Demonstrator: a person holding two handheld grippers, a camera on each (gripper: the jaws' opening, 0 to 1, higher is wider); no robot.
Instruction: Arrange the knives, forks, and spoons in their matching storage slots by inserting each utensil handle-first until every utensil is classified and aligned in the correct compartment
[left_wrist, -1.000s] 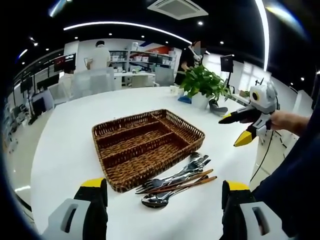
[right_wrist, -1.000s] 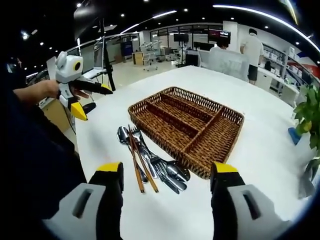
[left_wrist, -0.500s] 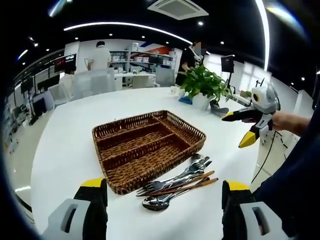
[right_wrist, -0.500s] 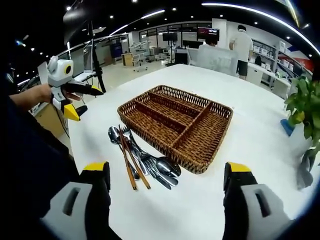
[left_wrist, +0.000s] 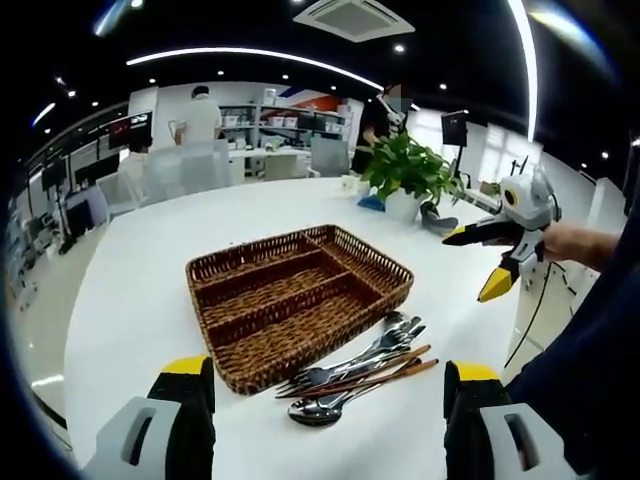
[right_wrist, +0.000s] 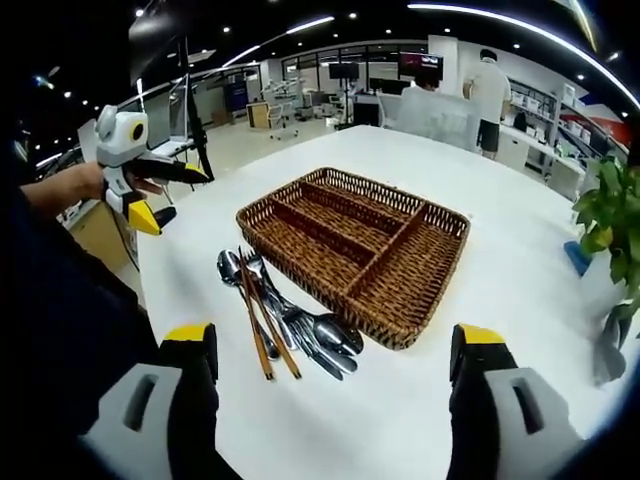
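Observation:
A brown wicker tray with long compartments and a short cross slot lies empty on the white table. Beside it lies a pile of metal spoons and forks with wooden-handled pieces. My left gripper hovers open above the table's near edge, short of the pile; it also appears at the left of the right gripper view. My right gripper is open too, nothing between its jaws, and it enters the left gripper view from the right.
A potted green plant stands at one end of the white table. People stand at desks in the background. A hand holds the right gripper over the table edge.
Both views shifted slightly with the hands. The right gripper's jaws stand wider than a second ago. Tray and utensils have not moved.

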